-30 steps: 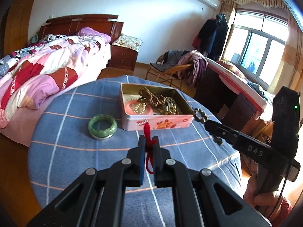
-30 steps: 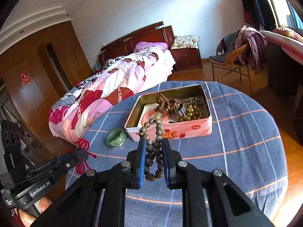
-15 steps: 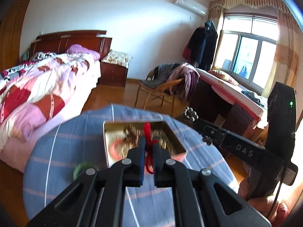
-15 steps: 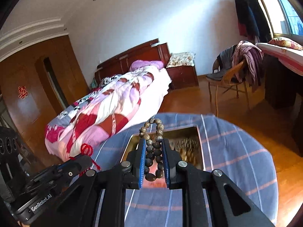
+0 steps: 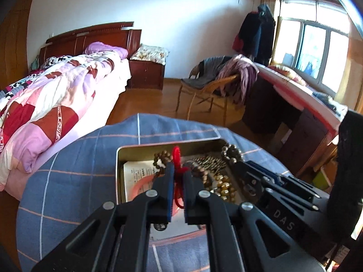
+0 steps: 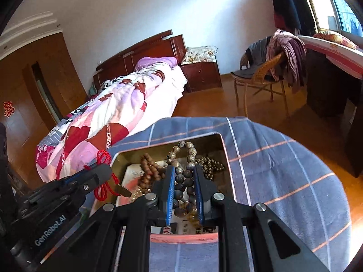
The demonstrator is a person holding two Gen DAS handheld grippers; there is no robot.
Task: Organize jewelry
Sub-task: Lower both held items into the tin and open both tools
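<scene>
while both grippers hover, beads (image 6: 149, 170) crowd the tin (image 6: 223, 156).

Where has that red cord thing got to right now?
The red cord is pinched in the left gripper, held over the open tin on the blue-checked table.

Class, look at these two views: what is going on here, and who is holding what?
A person is sorting jewelry with two handheld grippers. The left gripper is shut on a red cord; the right gripper is shut on a dark bead bracelet. Both hang over the open tin, which already holds other beads, on the blue checked table.
</scene>
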